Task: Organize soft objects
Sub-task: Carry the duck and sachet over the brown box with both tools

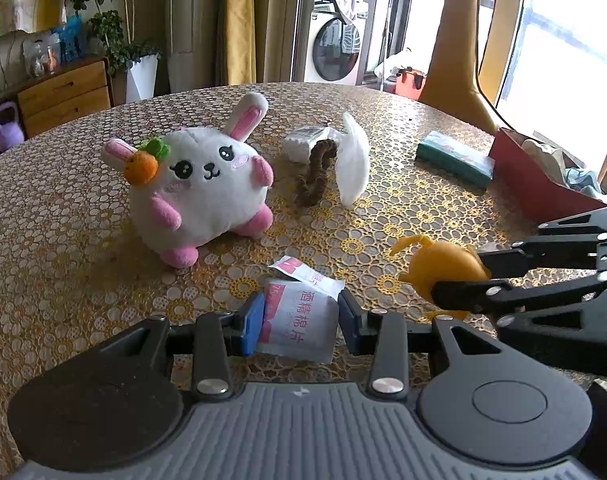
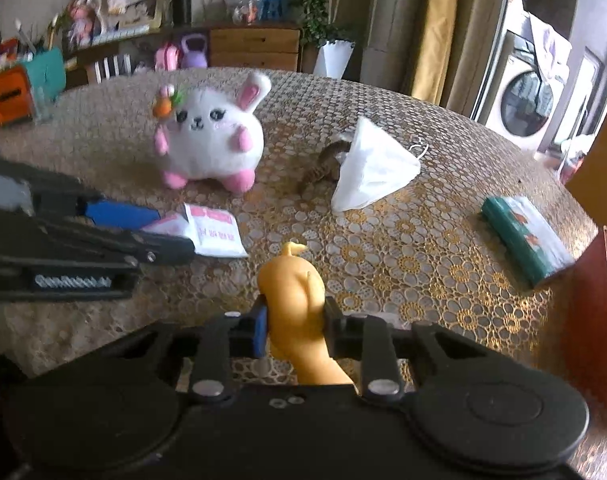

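On the gold-patterned table [image 1: 403,216], my left gripper [image 1: 297,320] is shut on a white and pink wipe packet [image 1: 303,308], its blue pads pressing both sides; a second packet [image 1: 303,278] lies just beyond. The right wrist view shows this gripper [image 2: 171,232] at the left with the packets [image 2: 215,232]. My right gripper [image 2: 295,326] is shut on a soft yellow toy [image 2: 293,288], seen in the left wrist view as right gripper [image 1: 455,276] and toy [image 1: 443,264]. A white bunny plush [image 1: 199,184] [image 2: 211,140] sits further back.
A white face mask [image 1: 353,164] [image 2: 375,168] leans on a brown scrunchie [image 1: 313,176] mid-table, with a small wrapped white pack [image 1: 303,142] behind. A green tissue pack [image 1: 455,156] [image 2: 527,236] lies right. A red box [image 1: 543,184] holding cloth stands at the right edge.
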`<state>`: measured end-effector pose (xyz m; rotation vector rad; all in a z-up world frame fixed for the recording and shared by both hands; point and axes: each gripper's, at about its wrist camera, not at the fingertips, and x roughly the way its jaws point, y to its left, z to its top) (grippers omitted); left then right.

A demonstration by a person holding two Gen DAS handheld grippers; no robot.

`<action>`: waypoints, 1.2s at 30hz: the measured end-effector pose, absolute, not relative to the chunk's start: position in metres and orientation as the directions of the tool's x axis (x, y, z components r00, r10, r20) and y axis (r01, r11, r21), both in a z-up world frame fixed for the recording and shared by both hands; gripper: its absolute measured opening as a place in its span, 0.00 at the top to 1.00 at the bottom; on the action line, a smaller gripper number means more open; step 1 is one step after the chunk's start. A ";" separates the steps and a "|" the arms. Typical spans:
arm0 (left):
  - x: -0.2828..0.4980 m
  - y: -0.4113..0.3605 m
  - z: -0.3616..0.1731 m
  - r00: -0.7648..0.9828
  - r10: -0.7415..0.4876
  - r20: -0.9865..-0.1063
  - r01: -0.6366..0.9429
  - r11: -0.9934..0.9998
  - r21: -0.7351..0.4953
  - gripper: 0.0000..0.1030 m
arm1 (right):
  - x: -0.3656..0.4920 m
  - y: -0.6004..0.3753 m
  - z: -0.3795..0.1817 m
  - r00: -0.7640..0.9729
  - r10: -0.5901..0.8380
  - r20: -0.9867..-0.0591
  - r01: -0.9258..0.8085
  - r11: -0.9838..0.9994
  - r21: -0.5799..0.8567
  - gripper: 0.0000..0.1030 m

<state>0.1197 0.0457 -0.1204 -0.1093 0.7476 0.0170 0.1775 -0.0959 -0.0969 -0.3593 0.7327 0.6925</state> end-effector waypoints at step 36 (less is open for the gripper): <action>0.213 -0.134 0.014 0.777 -0.306 -0.550 0.318 0.945 -0.077 0.62 | 0.250 -0.339 0.032 0.766 0.311 -0.562 -0.250 0.950 0.186 0.73</action>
